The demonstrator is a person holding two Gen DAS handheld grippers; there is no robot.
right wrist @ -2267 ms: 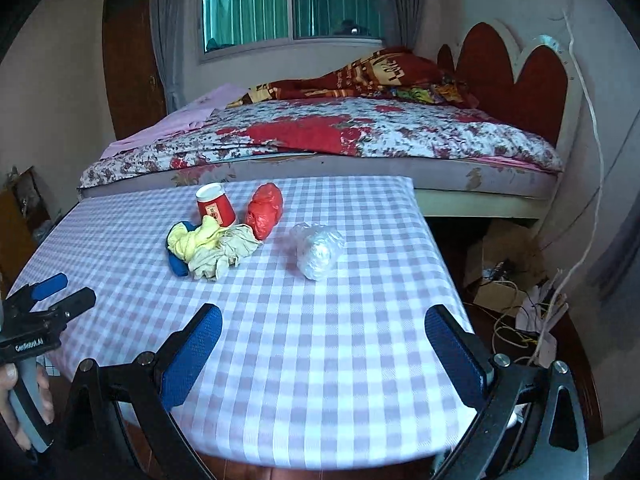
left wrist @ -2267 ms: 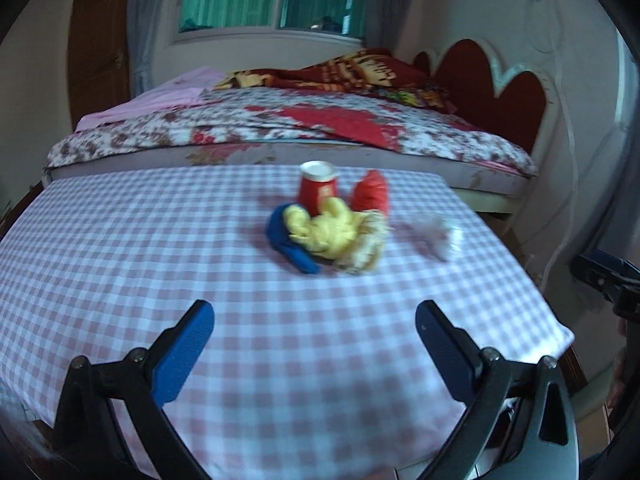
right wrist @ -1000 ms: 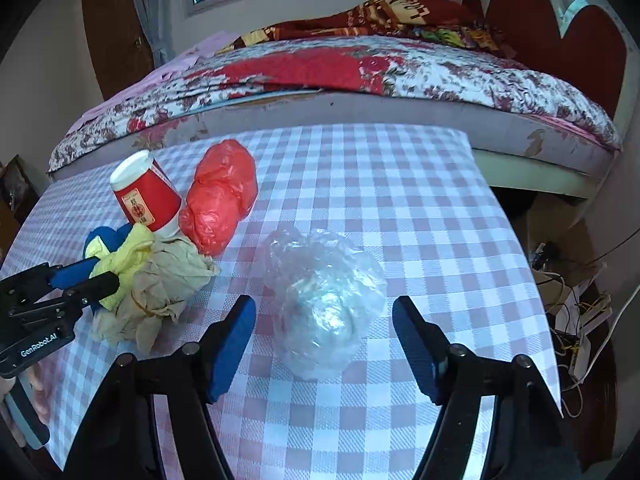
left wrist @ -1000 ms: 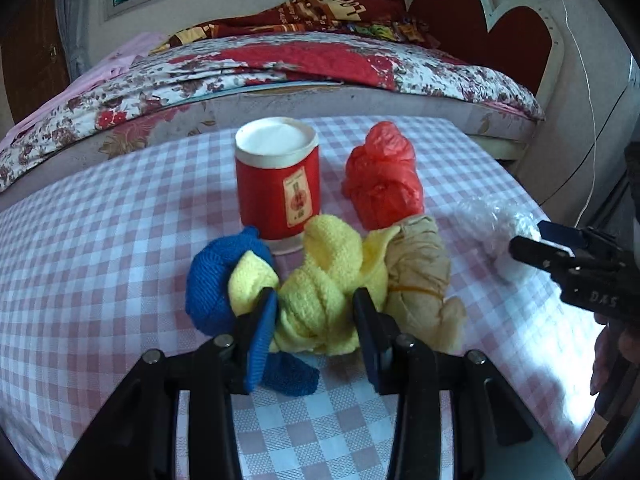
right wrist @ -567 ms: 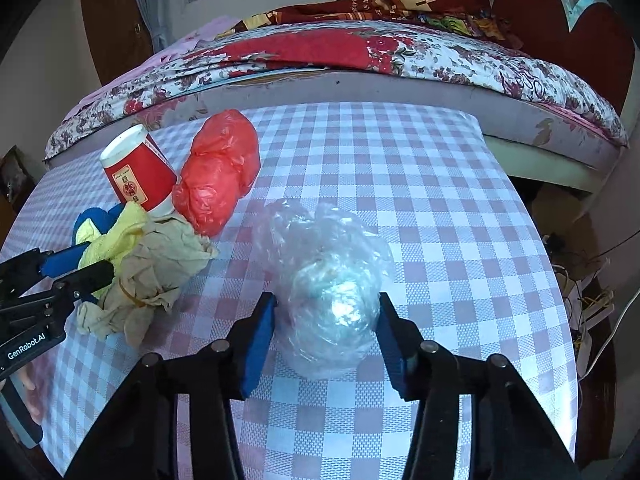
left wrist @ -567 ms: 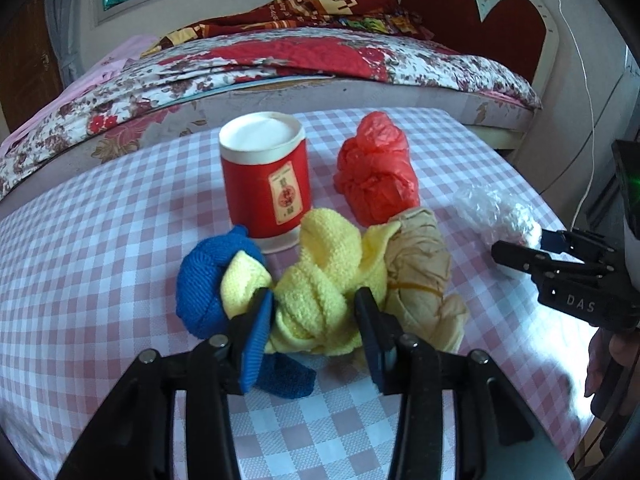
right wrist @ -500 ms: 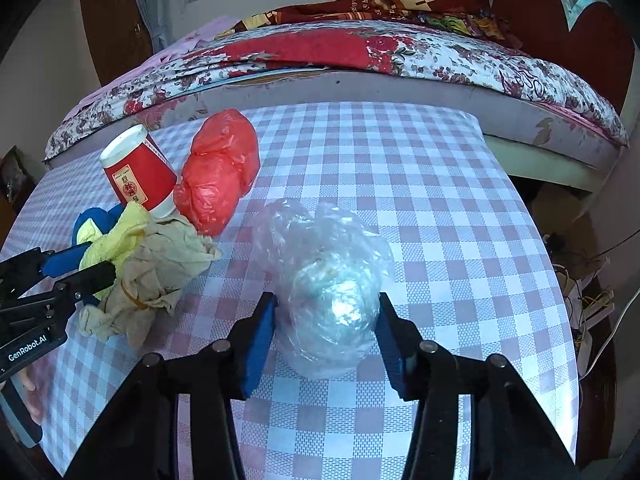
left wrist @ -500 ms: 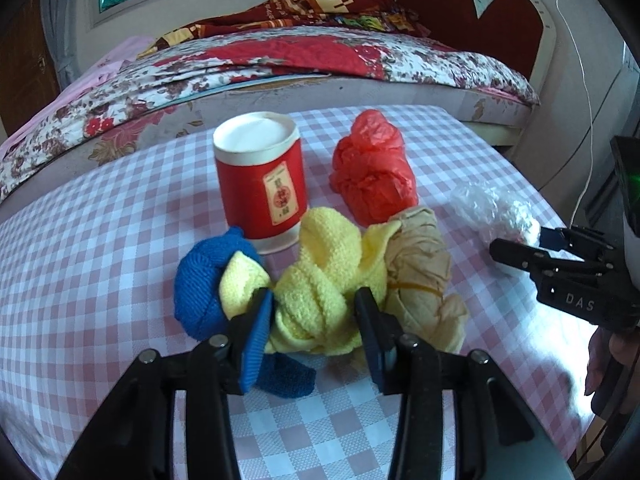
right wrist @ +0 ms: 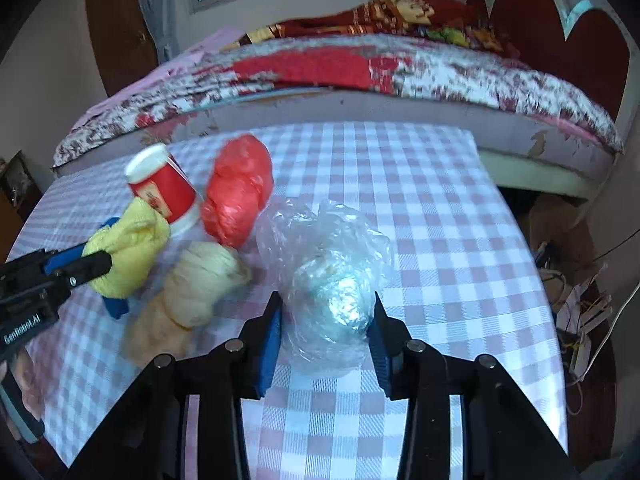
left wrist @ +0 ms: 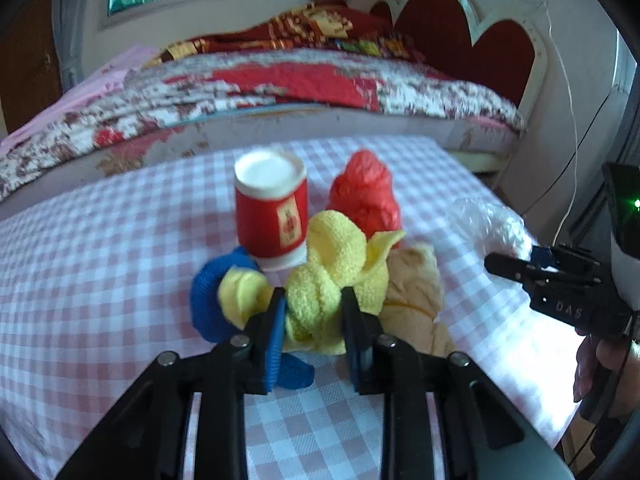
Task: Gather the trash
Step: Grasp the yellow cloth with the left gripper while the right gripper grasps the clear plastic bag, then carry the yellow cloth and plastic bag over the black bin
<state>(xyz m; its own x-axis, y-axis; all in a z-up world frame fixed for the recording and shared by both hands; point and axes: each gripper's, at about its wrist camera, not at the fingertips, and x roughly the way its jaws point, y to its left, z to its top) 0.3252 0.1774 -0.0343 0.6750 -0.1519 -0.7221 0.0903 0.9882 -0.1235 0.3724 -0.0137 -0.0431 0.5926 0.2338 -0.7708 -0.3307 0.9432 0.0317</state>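
Note:
On the pink checked table [right wrist: 440,220], my left gripper [left wrist: 312,308] is shut on a knotted yellow cloth [left wrist: 336,248], with a blue cloth [left wrist: 204,300] hanging on at its left. Behind it stand a red paper cup [left wrist: 270,208] and a red plastic bag [left wrist: 364,196]. A beige wad [left wrist: 412,288] lies just to the right. My right gripper [right wrist: 325,312] has a crumpled clear plastic bag [right wrist: 332,264] between its pads, and its jaws are closing on it. The right wrist view shows the left gripper [right wrist: 96,260] holding the yellow cloth [right wrist: 128,248] just above the table.
A bed [left wrist: 280,80] with a floral quilt runs along the table's far edge, with a red heart-shaped headboard [left wrist: 460,32] at the right. Cables and clutter [right wrist: 580,300] lie on the floor past the table's right edge. A hand [left wrist: 592,364] holds the right gripper.
My left jaws have squeezed tighter on the yellow cloth and raised it a little. My right jaws have gone from wide apart to pressing the clear bag's sides.

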